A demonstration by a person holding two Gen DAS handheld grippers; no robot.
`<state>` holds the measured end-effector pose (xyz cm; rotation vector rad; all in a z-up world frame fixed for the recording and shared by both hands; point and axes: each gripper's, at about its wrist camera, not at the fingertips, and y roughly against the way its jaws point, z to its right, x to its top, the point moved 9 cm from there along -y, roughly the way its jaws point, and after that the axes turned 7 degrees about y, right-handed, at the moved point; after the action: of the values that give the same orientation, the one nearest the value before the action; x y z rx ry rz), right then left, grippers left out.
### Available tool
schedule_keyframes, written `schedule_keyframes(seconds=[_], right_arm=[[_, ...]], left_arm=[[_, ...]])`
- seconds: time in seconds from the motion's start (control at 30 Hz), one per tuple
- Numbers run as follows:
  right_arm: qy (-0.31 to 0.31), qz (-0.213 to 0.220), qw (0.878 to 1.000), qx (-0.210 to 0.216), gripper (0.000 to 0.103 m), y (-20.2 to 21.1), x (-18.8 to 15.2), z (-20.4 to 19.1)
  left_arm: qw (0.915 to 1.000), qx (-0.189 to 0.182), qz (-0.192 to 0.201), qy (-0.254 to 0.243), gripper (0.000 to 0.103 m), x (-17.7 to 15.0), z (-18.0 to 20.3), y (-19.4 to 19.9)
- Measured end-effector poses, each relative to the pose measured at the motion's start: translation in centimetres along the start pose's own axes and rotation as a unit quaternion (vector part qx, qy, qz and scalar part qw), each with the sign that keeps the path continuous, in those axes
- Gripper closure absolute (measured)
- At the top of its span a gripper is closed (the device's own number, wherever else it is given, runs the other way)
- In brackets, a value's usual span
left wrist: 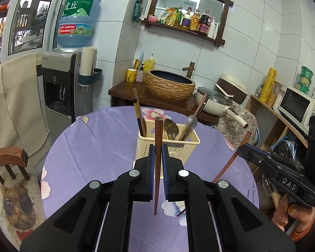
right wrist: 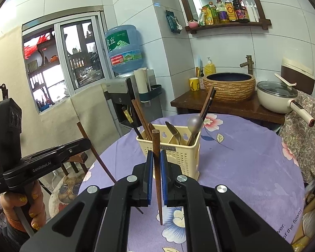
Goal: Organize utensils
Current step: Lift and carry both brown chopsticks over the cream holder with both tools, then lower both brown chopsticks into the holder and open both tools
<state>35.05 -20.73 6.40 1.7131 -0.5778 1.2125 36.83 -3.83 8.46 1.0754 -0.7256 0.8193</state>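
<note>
Straight ahead of both sets of fingers, the cream utensil holder on the purple tablecloth holds chopsticks, a spoon and more cutlery, hard to identify. Left gripper pinches one wooden chopstick upright; right gripper pinches another chopstick, its lower end partly hidden

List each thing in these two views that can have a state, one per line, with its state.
Left gripper: shut on a wooden chopstick, near upright.
Right gripper: shut on a second wooden chopstick.
Cream utensil holder: upright, holding spoons and chopsticks.
Pan: lid on.
</note>
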Motion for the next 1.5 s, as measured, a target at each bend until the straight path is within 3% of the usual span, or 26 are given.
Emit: schedule_keyframes(seconds=[0.3, 0.5, 0.7, 0.9, 1.2, 1.5], right_arm=[[0.025, 0.046, 0.998, -0.018, 0.096, 1.5, 8.5, -0.1], [0.027, 0.094, 0.994, -0.052, 0.096, 2.1, 15.3, 0.9], [0.041, 0.119, 0.987, -0.096, 0.096, 0.1, 17.3, 2.0], [0.033, 0.086, 0.989, -0.113, 0.096, -4.5, 12.9, 3.9], [-0.006, 0.029, 0.994, -0.105, 0.096, -8.9, 7.4, 6.0], [-0.027, 0.008, 0.994, -0.109, 0.1, -10.2, 5.1, 7.2]], left_arm=[[0.9995, -0.015, 0.029, -0.002, 0.096, 7.7, 2.2, 1.4], [0.9981, 0.002, 0.062, 0.0, 0.096, 14.8, 4.0, 1.4], [0.9965, 0.025, 0.078, 0.014, 0.096, 18.1, 4.4, -1.1], [0.9966, 0.049, 0.059, 0.031, 0.096, 16.1, 2.4, -6.1], [0.9975, 0.064, -0.012, 0.029, 0.096, 8.2, -0.1, -12.7], [0.9967, 0.074, -0.032, 0.009, 0.096, 4.0, -0.5, -14.7]])
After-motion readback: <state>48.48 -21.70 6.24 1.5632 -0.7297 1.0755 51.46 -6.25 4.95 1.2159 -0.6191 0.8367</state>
